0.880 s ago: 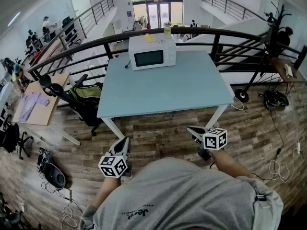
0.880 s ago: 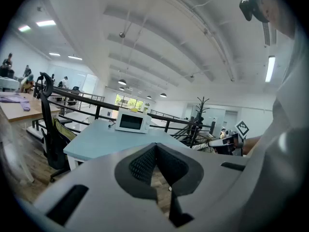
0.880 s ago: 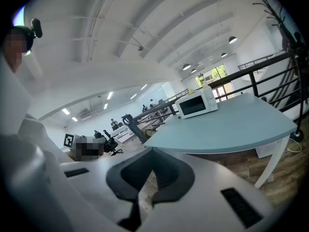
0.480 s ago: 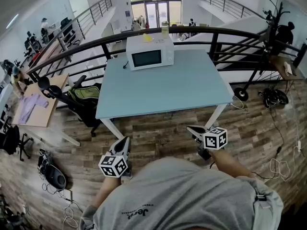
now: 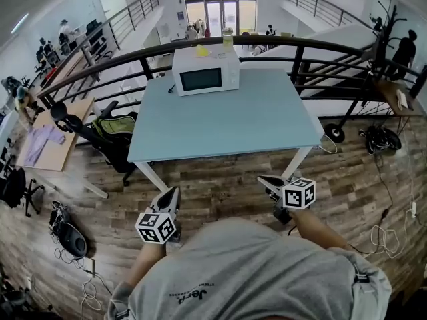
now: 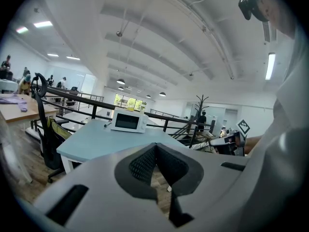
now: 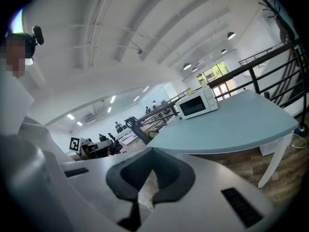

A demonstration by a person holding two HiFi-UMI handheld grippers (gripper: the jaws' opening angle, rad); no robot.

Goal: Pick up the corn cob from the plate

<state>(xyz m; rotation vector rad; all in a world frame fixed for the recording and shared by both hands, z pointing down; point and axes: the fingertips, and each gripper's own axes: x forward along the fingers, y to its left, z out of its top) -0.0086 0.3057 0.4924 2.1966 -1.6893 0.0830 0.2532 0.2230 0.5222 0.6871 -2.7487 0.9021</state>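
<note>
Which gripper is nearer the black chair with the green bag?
Left. The left gripper sits below-right of the black chair; the right gripper lies farther right.

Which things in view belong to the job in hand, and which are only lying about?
Job in hand:
left gripper and right gripper, both shut and empty
perhaps the blue table
no corn cob or plate is visible

Lying about:
microwave
black chair
wooden desk

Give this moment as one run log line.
left tool: shut, empty | right tool: shut, empty | table: microwave at far edge | plate with corn: not seen
</note>
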